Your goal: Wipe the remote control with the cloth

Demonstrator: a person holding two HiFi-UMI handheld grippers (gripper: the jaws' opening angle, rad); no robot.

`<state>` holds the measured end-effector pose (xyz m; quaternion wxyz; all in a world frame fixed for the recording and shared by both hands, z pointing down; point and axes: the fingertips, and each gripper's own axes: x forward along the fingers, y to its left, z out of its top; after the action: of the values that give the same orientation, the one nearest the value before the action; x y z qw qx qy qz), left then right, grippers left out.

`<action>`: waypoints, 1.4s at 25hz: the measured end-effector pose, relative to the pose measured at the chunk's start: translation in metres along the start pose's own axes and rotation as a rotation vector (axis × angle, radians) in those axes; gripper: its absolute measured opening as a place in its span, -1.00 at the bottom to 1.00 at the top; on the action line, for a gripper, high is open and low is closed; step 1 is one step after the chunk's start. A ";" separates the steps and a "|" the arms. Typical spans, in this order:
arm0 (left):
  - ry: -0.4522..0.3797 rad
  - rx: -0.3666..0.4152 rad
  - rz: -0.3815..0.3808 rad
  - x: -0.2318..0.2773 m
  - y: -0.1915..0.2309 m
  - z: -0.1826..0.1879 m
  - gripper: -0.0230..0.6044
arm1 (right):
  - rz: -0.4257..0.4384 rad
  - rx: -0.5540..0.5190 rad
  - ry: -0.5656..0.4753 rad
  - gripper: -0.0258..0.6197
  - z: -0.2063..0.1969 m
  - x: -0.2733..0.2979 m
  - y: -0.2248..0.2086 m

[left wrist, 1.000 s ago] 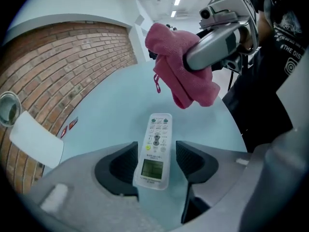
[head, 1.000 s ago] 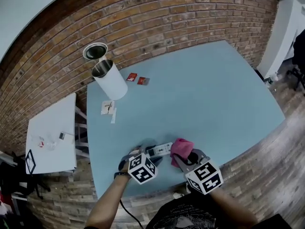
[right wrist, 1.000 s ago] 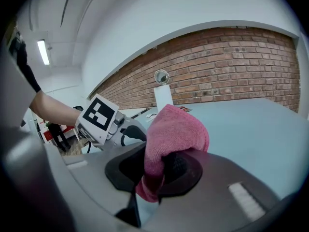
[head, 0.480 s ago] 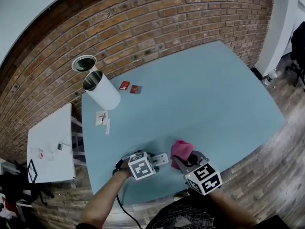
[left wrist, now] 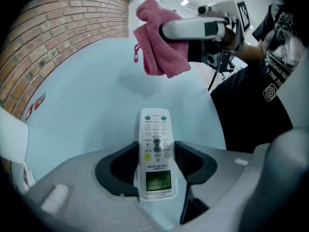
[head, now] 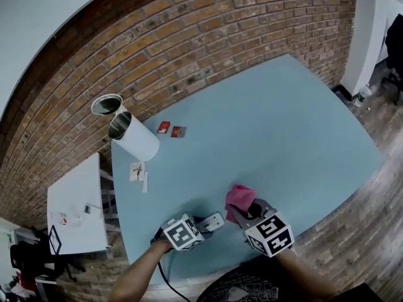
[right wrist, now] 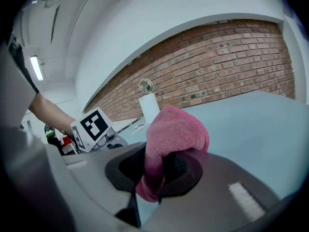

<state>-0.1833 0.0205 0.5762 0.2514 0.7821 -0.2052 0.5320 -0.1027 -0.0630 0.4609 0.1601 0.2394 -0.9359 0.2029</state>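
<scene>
The white remote control (head: 213, 221) (left wrist: 155, 144) sits between the jaws of my left gripper (head: 201, 224) (left wrist: 155, 167), near the front edge of the blue table (head: 271, 131). The jaws are closing, and their pads meet the remote's two long edges at its screen end. My right gripper (head: 243, 211) (right wrist: 161, 170) is shut on a bunched pink cloth (head: 239, 196) (right wrist: 175, 129). The cloth (left wrist: 157, 47) hangs just to the right of the remote's far end, apart from it and above the table.
A white cylindrical tin (head: 137, 137) lies at the table's far left, its lid (head: 107, 104) beside it. Two red packets (head: 171, 129) and paper scraps (head: 140, 170) lie nearby. A white side table (head: 75, 209) stands to the left, a brick wall behind.
My left gripper has tipped further down over the remote, and its marker cube has shifted left. The right gripper with the cloth has slid a little sideways, staying close to the remote's end.
</scene>
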 end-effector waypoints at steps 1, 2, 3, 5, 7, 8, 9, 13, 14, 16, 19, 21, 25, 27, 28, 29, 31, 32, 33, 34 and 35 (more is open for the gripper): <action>-0.039 -0.049 -0.024 -0.004 -0.001 0.006 -0.17 | -0.008 0.001 -0.008 -0.72 0.003 -0.002 -0.005; -0.085 -0.098 -0.049 -0.007 0.000 0.014 -0.17 | -0.017 -0.003 -0.016 -0.72 0.005 -0.003 -0.010; -0.137 -0.146 -0.076 -0.012 0.001 0.022 -0.17 | -0.027 -0.009 -0.025 -0.72 0.009 -0.004 -0.016; -0.249 -0.240 -0.130 -0.022 0.004 0.038 -0.17 | -0.041 -0.026 -0.045 -0.72 0.016 -0.007 -0.023; -0.373 -0.328 -0.191 -0.035 0.007 0.054 -0.17 | -0.045 -0.042 -0.069 -0.72 0.024 -0.009 -0.027; -0.443 -0.368 -0.229 -0.043 0.008 0.063 -0.17 | -0.045 -0.049 -0.084 -0.72 0.029 -0.011 -0.029; -0.517 -0.404 -0.275 -0.052 0.007 0.072 -0.17 | -0.045 -0.058 -0.101 -0.72 0.035 -0.012 -0.030; -0.797 -0.517 -0.492 -0.093 -0.001 0.108 -0.17 | -0.046 -0.135 -0.169 -0.72 0.061 -0.018 -0.029; -0.849 -0.540 -0.549 -0.102 -0.004 0.114 -0.17 | -0.047 -0.161 -0.185 -0.72 0.068 -0.020 -0.028; -0.928 -0.573 -0.659 -0.113 -0.011 0.125 -0.17 | -0.049 -0.213 -0.214 -0.72 0.079 -0.023 -0.024; -1.005 -0.596 -0.798 -0.124 -0.019 0.136 -0.17 | -0.043 -0.309 -0.240 -0.72 0.090 -0.026 -0.015; -1.046 -0.621 -0.865 -0.130 -0.019 0.141 -0.16 | -0.043 -0.369 -0.244 -0.72 0.091 -0.024 -0.009; -1.083 -0.661 -0.935 -0.132 -0.016 0.144 -0.17 | -0.044 -0.461 -0.220 -0.72 0.084 -0.017 0.002; -1.086 -0.670 -0.953 -0.132 -0.016 0.145 -0.17 | -0.043 -0.498 -0.204 -0.72 0.085 -0.015 0.007; -1.085 -0.673 -0.957 -0.131 -0.016 0.146 -0.16 | -0.043 -0.506 -0.199 -0.72 0.086 -0.015 0.008; -1.082 -0.674 -0.957 -0.131 -0.016 0.145 -0.16 | -0.044 -0.511 -0.195 -0.72 0.087 -0.016 0.009; -1.082 -0.676 -0.946 -0.131 -0.014 0.144 -0.16 | -0.048 -0.519 -0.189 -0.72 0.087 -0.016 0.010; -1.090 -0.678 -0.936 -0.132 -0.013 0.144 -0.16 | -0.049 -0.521 -0.189 -0.72 0.086 -0.016 0.011; -1.106 -0.681 -0.929 -0.134 -0.010 0.144 -0.16 | -0.049 -0.519 -0.192 -0.72 0.086 -0.016 0.012; -1.124 -0.691 -0.929 -0.136 -0.008 0.144 -0.16 | -0.048 -0.515 -0.195 -0.72 0.086 -0.017 0.013; -1.141 -0.709 -0.938 -0.138 -0.006 0.144 -0.16 | -0.044 -0.511 -0.198 -0.72 0.086 -0.017 0.014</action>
<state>-0.1230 -0.0559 0.4022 0.5372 0.8110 -0.1091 -0.2046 -0.1126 -0.0845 0.3753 0.1272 0.2301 -0.9624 -0.0680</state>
